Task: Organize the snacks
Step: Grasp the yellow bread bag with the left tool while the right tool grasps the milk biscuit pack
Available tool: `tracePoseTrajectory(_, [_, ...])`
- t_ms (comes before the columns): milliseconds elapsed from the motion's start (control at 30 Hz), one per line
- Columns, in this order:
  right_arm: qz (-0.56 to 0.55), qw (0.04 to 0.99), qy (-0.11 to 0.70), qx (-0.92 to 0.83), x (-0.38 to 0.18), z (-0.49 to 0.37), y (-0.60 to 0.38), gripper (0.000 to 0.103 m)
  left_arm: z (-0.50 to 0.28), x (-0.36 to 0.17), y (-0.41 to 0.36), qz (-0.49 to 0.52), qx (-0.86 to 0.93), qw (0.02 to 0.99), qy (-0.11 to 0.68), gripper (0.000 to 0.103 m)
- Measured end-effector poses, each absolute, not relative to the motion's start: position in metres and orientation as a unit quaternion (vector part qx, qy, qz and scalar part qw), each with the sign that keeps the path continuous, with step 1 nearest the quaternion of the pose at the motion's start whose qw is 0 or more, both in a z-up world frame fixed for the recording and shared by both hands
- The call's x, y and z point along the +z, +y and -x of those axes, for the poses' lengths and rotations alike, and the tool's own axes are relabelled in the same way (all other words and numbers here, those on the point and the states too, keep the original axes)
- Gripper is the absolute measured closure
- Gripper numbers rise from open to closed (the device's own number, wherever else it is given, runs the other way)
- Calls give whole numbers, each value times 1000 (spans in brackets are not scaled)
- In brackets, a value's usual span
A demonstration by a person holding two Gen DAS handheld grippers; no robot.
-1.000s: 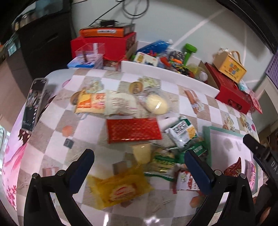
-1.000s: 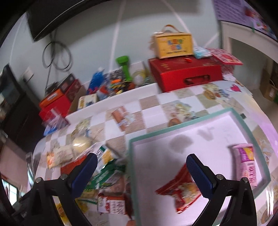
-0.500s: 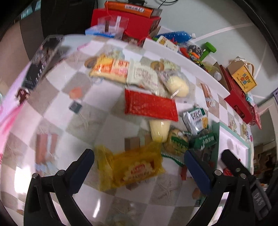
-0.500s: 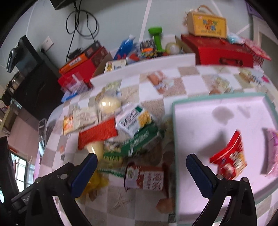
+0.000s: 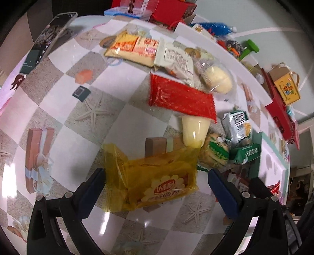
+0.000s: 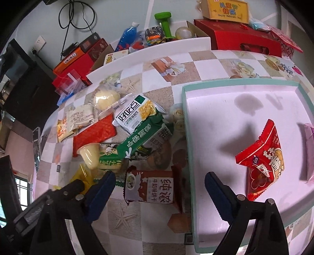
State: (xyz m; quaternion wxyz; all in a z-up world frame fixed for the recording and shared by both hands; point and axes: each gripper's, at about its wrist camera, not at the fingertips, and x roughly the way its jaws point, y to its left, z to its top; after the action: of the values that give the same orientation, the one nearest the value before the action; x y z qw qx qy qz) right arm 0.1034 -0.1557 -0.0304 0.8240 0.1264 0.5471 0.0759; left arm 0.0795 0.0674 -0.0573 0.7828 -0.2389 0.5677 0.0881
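Several snack packs lie on the checked tablecloth. My left gripper (image 5: pixel 156 185) is open, its jaws on either side of a yellow snack bag (image 5: pixel 153 180). Beyond it lie a red wrapper (image 5: pixel 180 98), a pale jelly cup (image 5: pixel 194 130) and green packs (image 5: pixel 245 153). My right gripper (image 6: pixel 158 191) is open above a brown-and-white biscuit pack (image 6: pixel 152 188) beside the teal-rimmed tray (image 6: pixel 187 137). The tray holds a red snack bag (image 6: pixel 263 160) and a pink pack (image 6: pixel 310 149) at its right edge. A green pack (image 6: pixel 145 135) and a white corn pack (image 6: pixel 135 112) lie left of the tray.
A phone (image 5: pixel 49 39) lies at the table's left edge. Red boxes (image 6: pixel 241 39), a yellow gift box (image 6: pixel 225 8), a green dumbbell (image 6: pixel 163 21) and a blue bottle (image 6: pixel 126 38) stand behind a white ledge (image 6: pixel 149 53). The left gripper's black body (image 6: pixel 49 204) shows in the right wrist view.
My left gripper has moved down and forward until its jaws flank the yellow bag. My right gripper has swung left from over the tray to over the brown-and-white biscuit pack.
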Motion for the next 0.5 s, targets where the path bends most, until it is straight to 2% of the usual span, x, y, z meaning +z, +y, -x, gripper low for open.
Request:
tracePoseTrajectory(167, [-129,822,550,74,-32,-104,-157,9,-85,-68,59,222,95,777,581,1])
tracePoseTrajectory(300, [-131,822,549,76,-32,-104,-159,9,-84,-64,58,225,95,782,574,11])
tracePoseTrajectory(400, [-129,824,546,84,-29,-103,-157,17,-88,-62,57,232,93,783,570,18])
tracePoseTrajectory(500, [-125,823,546,97,-29,-103,-151,20,-87,-60,61,237,96,781,570,18])
